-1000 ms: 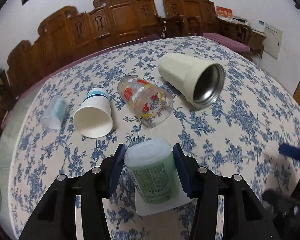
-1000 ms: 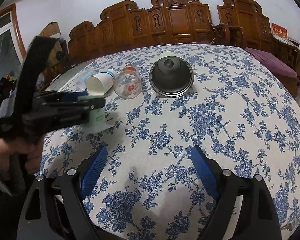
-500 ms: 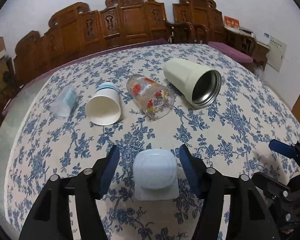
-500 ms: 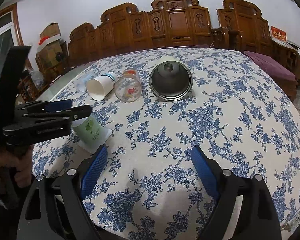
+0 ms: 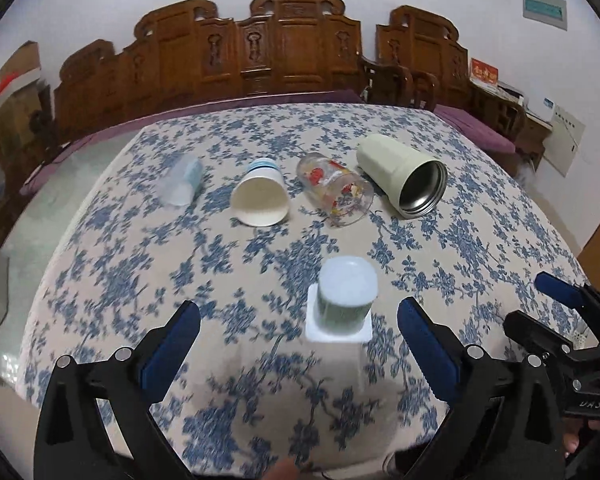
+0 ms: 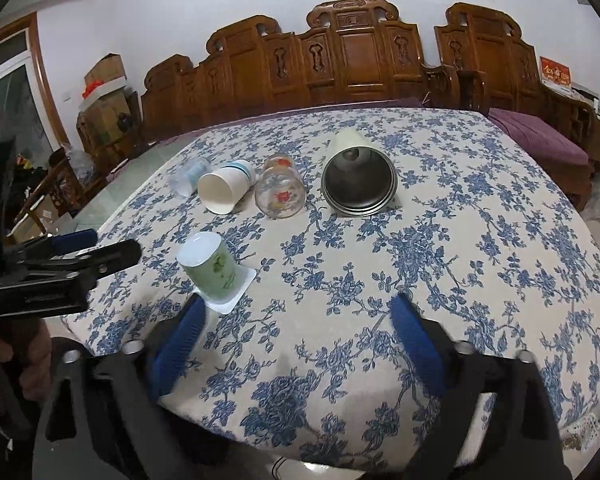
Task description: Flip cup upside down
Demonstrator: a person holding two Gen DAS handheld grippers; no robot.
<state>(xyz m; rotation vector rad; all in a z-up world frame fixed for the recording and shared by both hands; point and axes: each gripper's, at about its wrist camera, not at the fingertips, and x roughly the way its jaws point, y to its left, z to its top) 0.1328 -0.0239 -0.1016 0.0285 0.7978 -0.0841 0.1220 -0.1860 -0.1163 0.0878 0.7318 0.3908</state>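
Cup, green-labelled with a square white rim, stands upside down on the desk, rim flat on the flowered cloth, pale base up. Lower centre of the left wrist view; left of centre in the right wrist view.

Change: a second ago the left tool was clamped on this cup, holding it tilted above the cloth. Half a second ago the cup was down and the jaws had parted around it. Now the jaws are spread wide and the tool has backed off; the cup sits ahead of the fingertips, clear of both blue pads, nothing touching it.

Meaning: the flip looks done for this cup. It stands by itself, no lean visible, so the release seems clean. Slight blur in the left wrist view suggests the tool is in motion, probably retreating.

Right tool: jaws wide apart, empty, low over the near edge of the desk, no part in the handling. In its view the left tool shows at middle left, just beside the cup but apart from it.

Other things, in a row across the upper middle of both views, all lying on their sides, mouths toward the cameras:
- clear plastic cup, far left
- white paper cup with blue bands
- glass with red print
- cream steel tumbler, right end

None of these is turned over. If the task extends to them, the paper cup or glass seems the nearest pick.
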